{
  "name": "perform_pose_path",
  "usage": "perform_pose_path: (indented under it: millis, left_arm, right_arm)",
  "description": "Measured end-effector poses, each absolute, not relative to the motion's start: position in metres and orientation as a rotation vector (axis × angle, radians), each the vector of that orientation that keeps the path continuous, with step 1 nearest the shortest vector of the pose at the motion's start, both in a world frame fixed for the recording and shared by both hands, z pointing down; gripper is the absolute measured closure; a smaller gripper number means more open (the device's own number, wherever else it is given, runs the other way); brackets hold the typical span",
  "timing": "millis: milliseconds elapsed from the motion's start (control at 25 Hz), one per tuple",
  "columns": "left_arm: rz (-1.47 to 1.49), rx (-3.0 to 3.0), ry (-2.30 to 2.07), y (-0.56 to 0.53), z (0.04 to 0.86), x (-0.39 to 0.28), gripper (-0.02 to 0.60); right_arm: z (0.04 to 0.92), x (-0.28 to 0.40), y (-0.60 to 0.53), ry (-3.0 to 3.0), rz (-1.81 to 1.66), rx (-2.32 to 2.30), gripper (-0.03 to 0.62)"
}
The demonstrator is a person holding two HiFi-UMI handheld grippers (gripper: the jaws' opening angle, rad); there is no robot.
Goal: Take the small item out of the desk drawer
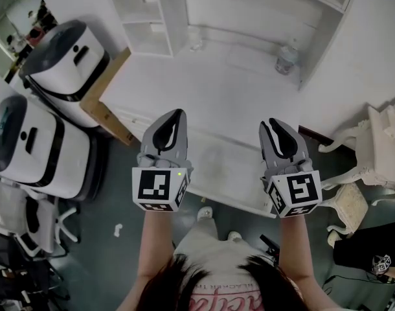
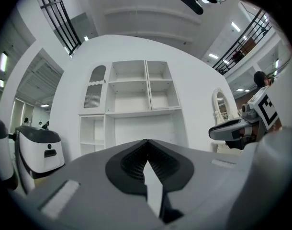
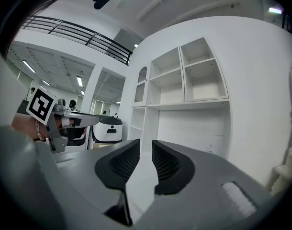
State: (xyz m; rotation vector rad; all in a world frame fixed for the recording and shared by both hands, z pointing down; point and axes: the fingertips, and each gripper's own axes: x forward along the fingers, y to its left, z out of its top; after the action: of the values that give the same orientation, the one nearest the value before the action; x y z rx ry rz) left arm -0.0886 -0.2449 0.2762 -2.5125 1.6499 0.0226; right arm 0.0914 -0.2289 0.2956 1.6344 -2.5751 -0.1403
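The left gripper (image 2: 147,142) is held closed and empty; the right gripper (image 3: 146,145) is parted slightly, nothing between its jaws. Both are held level over the desk (image 1: 249,89). The item is hidden from view

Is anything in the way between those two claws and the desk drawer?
Nothing visible. The left gripper, shut, and right gripper, slightly open, hang empty over the front edge of the white desk. No open drawer or small item shows.
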Motion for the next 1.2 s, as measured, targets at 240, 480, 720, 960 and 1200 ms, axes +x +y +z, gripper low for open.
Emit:
perform_pose_path:
  millis: [240, 480, 720, 960, 1200]
  left_arm:
    - [0.042, -2.571, 1.571, -0.272, 0.278, -0.091, 0.568]
    - [0.052, -2.615, 1.497, -0.294, 0.278, -0.094, 0.568]
    - [0.055, -2.665, 1.444, -0.309, 0.283, -0.097, 0.568]
    - [0.031, -2.707, 1.437, -0.317, 0.300, -0.097, 0.568]
    - [-0.029, -2.758, 1.451, -0.316, 0.327, -0.092, 0.568]
  right_arm:
    - [0.300, 0.082, -0.248, -2.506, -0.107, 1.680, 0.432]
    - [0.311, 0.079, -0.262, -2.418, -0.056, 1.744, 0.331]
    - [0.327, 0.080, -0.271, -2.326, 0.018, 1.792, 0.278]
    - [0.352, 0.080, -0.274, -2.285, 0.098, 1.778, 0.269]
    - [0.385, 0.079, -0.268, -2.251, 0.192, 1.719, 0.269]
